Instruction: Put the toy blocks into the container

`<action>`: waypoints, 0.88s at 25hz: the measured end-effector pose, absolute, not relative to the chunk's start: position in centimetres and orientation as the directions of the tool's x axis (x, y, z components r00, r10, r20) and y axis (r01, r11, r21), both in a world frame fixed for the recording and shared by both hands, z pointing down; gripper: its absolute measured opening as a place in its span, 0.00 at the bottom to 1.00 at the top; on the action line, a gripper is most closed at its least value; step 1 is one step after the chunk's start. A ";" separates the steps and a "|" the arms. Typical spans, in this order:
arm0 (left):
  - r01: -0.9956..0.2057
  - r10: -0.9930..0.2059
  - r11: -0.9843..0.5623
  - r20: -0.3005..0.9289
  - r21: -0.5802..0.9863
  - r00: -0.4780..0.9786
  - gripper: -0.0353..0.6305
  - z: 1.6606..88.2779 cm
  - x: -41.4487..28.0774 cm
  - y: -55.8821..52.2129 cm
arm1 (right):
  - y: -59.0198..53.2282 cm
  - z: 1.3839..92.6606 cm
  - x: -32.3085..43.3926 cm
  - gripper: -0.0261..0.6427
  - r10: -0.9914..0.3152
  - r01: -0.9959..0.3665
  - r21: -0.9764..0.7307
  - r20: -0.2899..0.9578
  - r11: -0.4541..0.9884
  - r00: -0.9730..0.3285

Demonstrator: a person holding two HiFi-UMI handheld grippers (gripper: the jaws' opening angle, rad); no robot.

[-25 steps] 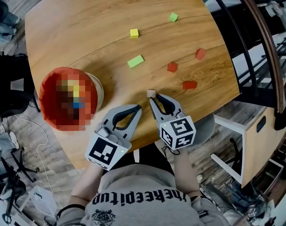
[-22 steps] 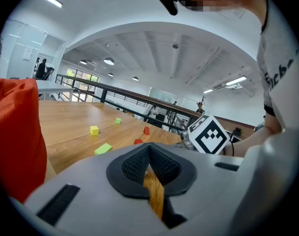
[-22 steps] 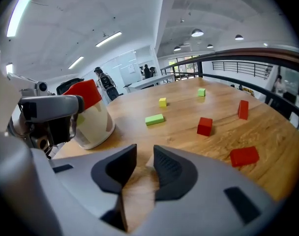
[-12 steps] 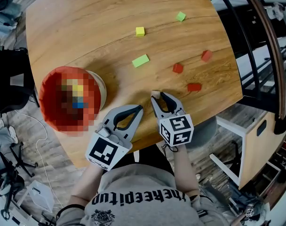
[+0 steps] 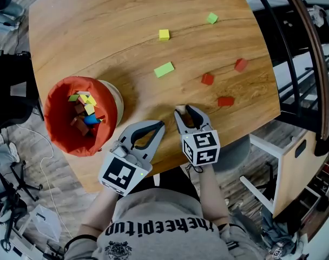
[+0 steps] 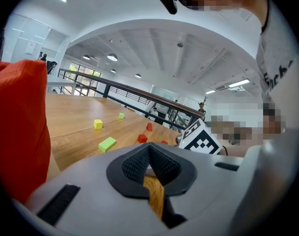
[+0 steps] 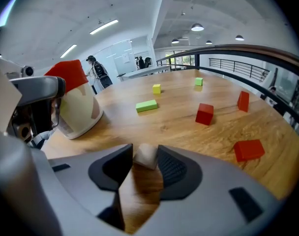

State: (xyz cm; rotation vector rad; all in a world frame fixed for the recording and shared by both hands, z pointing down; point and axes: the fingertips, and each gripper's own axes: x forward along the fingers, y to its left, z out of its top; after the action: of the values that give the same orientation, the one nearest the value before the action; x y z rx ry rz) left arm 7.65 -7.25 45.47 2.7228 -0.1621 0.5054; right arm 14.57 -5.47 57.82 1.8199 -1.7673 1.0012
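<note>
Right gripper (image 5: 185,112): jaws wide apart, they've just been opening. A pale block (image 7: 145,156) sits on the table (image 5: 110,42) between the jaw tips. Pads stand close on both sides of it, but it isn't clamped. Gripper points down at the surface near the near edge, right of centre.

Left gripper (image 5: 159,126): jaws fully together, nothing in them; only wood grain shows behind the pads. It sits just left of the right gripper over the near edge, between it and the container (image 5: 50,118).

Container: orange, with a pale outer wall, at the near-left edge of the table, close beside the left gripper. It already has mixed blocks (image 5: 84,112) in it.

Loose blocks, all well beyond the right gripper's tips:
- flat green block (image 5: 164,69), mid-table, straight past the jaws
- yellow cube (image 5: 164,34), further toward the far edge
- small green cube (image 5: 212,18), toward the far-right corner
- three red blocks toward the right edge: (image 5: 208,79), (image 5: 241,64), and (image 5: 225,101), which is the one nearest the right gripper

Hard to read:
- head view: the right gripper's jaws cover most of the pale block, only a sliver shows at the tips
- left gripper view: the container is cut off at the left border, just an orange slab
- can't tell whether either pad actually touches the pale block
</note>
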 end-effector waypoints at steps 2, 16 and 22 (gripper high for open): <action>-0.175 -0.042 -0.926 0.368 0.335 0.929 0.07 45.5 7.7 -7.2 | -5.3 58.2 14.4 0.29 -0.669 -0.977 -0.184 0.741 -0.111 -0.063; -0.171 -0.039 -0.926 0.366 0.337 0.930 0.07 45.4 7.8 -6.9 | -5.2 58.3 14.5 0.28 -0.663 -0.979 -0.162 0.748 -0.127 -0.037; -0.174 -0.051 -0.931 0.358 0.321 0.932 0.07 44.9 7.5 -6.9 | -5.2 56.9 14.0 0.27 -0.689 -0.976 -0.186 0.722 -0.111 -0.059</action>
State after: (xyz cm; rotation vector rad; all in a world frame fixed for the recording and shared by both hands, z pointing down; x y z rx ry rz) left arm 7.49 -6.87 44.87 2.7381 -0.1651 0.4937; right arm 13.98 -5.20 56.88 1.8295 -1.7740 0.9912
